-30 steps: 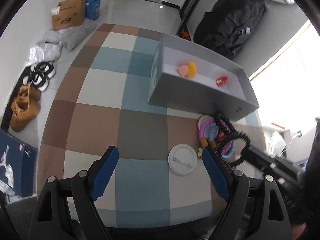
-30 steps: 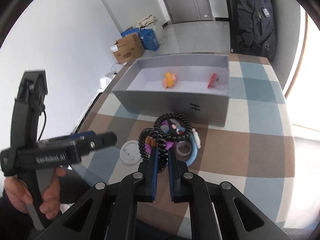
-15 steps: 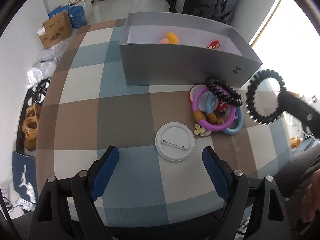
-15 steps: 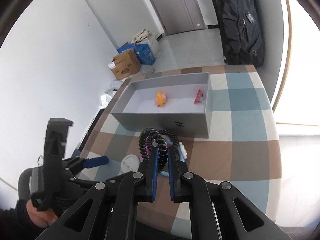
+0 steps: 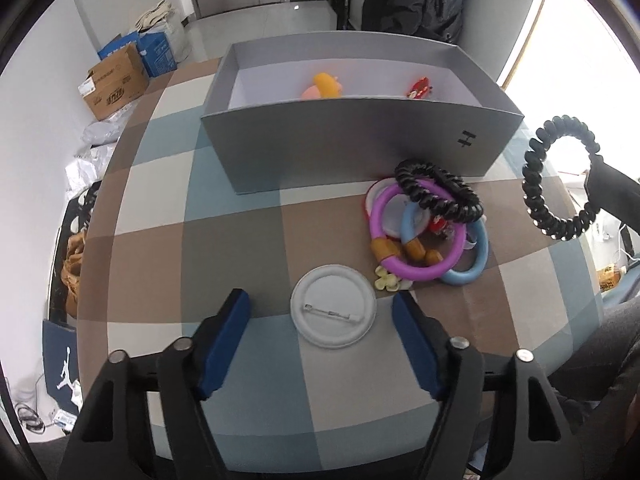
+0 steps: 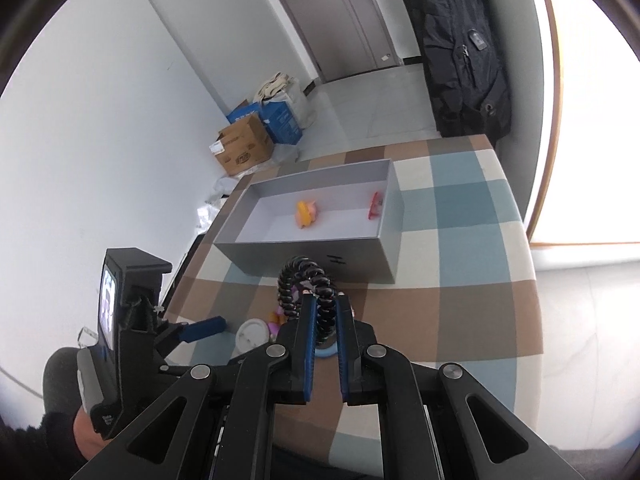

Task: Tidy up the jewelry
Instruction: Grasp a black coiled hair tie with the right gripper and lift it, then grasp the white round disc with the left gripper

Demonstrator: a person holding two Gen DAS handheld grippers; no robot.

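My right gripper [image 6: 323, 302] is shut on a black spiral hair tie [image 6: 294, 280] and holds it in the air above the table, in front of the grey box [image 6: 304, 258]. The hair tie also shows in the left wrist view [image 5: 536, 188], right of the box [image 5: 344, 148]. The box holds an orange and pink piece [image 5: 326, 85] and a red piece [image 5: 419, 90]. A pile lies by the box: a second black spiral tie [image 5: 438, 190], a purple ring [image 5: 416, 272], a blue ring [image 5: 476, 256]. My left gripper [image 5: 322, 328] is open above a white pin badge [image 5: 334, 312].
A small cream flower piece [image 5: 386, 280] lies beside the badge. The table has a checked cloth [image 5: 160, 216]. Cardboard boxes [image 5: 116, 84], bags and shoes lie on the floor to the left. A black backpack [image 6: 464, 52] stands behind the table.
My right gripper has lifted the black spiral hair tie higher and away from the pile. My left gripper has swung to face the box and the badge, staying open.
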